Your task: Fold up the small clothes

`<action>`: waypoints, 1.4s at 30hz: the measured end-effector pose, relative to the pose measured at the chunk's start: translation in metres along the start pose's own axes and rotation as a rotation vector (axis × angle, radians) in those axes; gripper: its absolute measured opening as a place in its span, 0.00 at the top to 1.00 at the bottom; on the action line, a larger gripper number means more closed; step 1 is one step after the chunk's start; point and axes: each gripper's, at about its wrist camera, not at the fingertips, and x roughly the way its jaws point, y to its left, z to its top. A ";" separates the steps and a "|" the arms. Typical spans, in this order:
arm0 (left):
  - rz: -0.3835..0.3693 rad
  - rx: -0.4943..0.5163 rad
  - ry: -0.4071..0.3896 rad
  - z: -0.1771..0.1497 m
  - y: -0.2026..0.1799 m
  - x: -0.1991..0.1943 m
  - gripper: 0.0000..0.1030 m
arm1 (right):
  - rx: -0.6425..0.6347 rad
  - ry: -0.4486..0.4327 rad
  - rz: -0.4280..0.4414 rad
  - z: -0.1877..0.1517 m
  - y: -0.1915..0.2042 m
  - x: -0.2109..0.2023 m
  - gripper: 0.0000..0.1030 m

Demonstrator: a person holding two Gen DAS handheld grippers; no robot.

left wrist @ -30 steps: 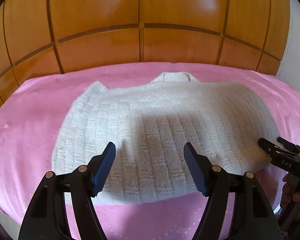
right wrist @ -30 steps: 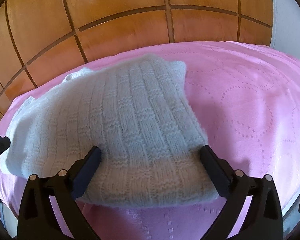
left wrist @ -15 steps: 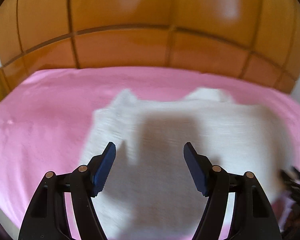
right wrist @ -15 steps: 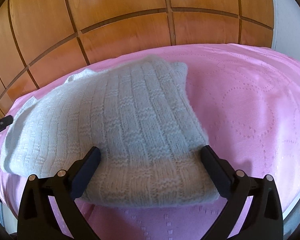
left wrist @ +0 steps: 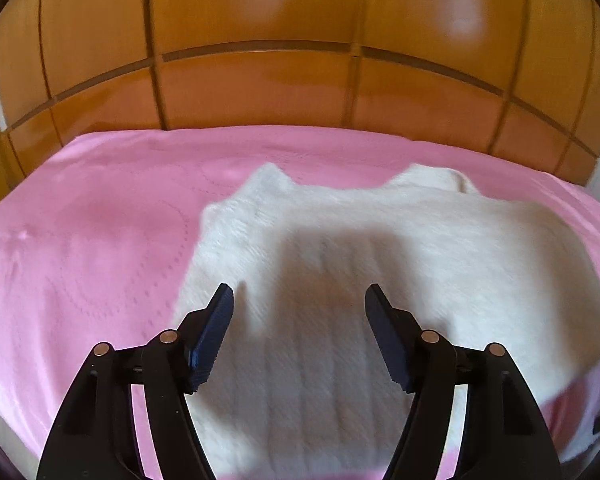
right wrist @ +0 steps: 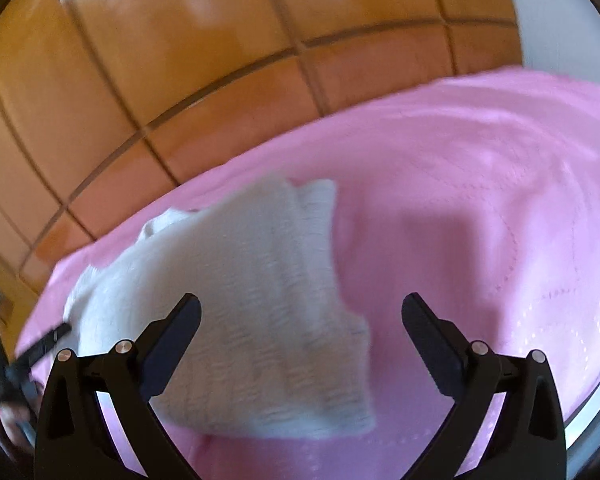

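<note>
A cream knitted sweater (left wrist: pixel 420 248) lies folded on the pink bedspread (left wrist: pixel 80 240), its neck toward the headboard. My left gripper (left wrist: pixel 299 290) hovers over the sweater's left part, its jaws opening with nothing between them. In the right wrist view the sweater (right wrist: pixel 252 280) runs from the centre toward the lower left, blurred. My right gripper (right wrist: pixel 302 298) stands open above the sweater's near right corner, with only air between its fingers. The left gripper (right wrist: pixel 40 348) shows at that view's left edge, beside the sweater's far side.
A wooden panelled headboard (left wrist: pixel 260 80) rises behind the bed. The pink bedspread (right wrist: pixel 480 200) stretches bare to the right of the sweater. A white wall (right wrist: pixel 560 12) stands at the upper right. The bed's near edge runs just under both grippers.
The left gripper has slid left, so the sweater sits further right in its view. The right gripper has lifted and rolled, and its view has tilted. The sweater has not moved.
</note>
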 end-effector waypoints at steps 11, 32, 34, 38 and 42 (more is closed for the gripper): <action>-0.063 0.031 0.067 -0.024 -0.011 0.000 0.17 | 0.116 0.166 0.150 -0.009 -0.008 0.025 0.41; -0.439 -0.326 0.155 -0.007 0.072 -0.002 0.64 | -0.267 0.179 0.451 0.008 0.214 0.008 0.87; -0.502 -0.368 0.142 -0.004 0.077 -0.007 0.47 | -0.335 0.227 0.448 -0.014 0.240 0.025 0.87; -0.613 -0.425 0.130 0.004 0.080 -0.010 0.32 | -0.455 0.289 0.387 -0.061 0.268 0.053 0.88; -0.728 -0.440 0.182 0.017 0.062 0.002 0.25 | -0.507 0.260 0.355 -0.074 0.268 0.052 0.87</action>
